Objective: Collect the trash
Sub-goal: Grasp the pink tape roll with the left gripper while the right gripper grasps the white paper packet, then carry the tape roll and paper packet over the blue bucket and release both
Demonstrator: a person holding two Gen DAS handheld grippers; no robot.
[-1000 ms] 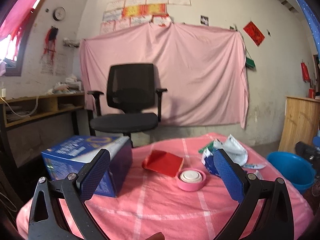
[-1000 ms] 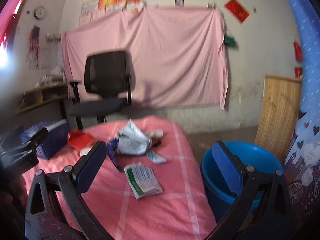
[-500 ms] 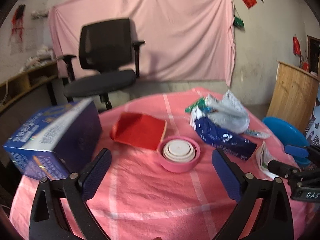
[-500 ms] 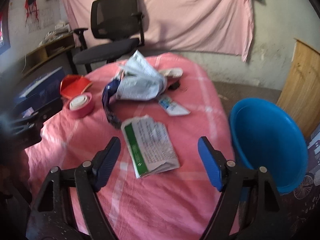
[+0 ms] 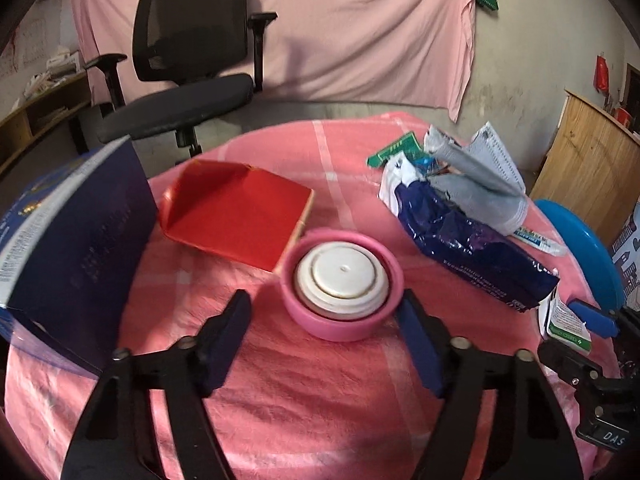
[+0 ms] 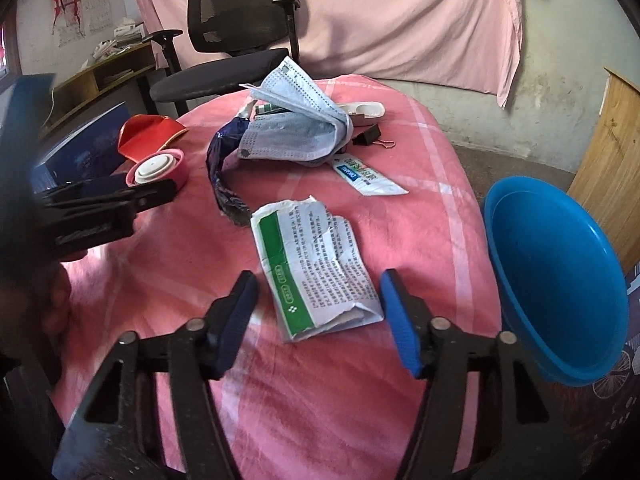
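On the pink-clothed table (image 6: pixel 320 400), the left gripper (image 5: pixel 324 320), jaws just closing but w/ nothing clamped, flanks a round pink lid (image 5: pixel 342 284) w/ white centre, while the right gripper (image 6: pixel 318 300), likewise narrowing yet unclenched, straddles a crumpled green-striped white packet (image 6: pixel 316 272) lying flat.

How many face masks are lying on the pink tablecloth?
2, as far as shows: both pale blue face masks lie piled together at the far middle of the tablecloth, one tented over the other; more could be hidden beneath.
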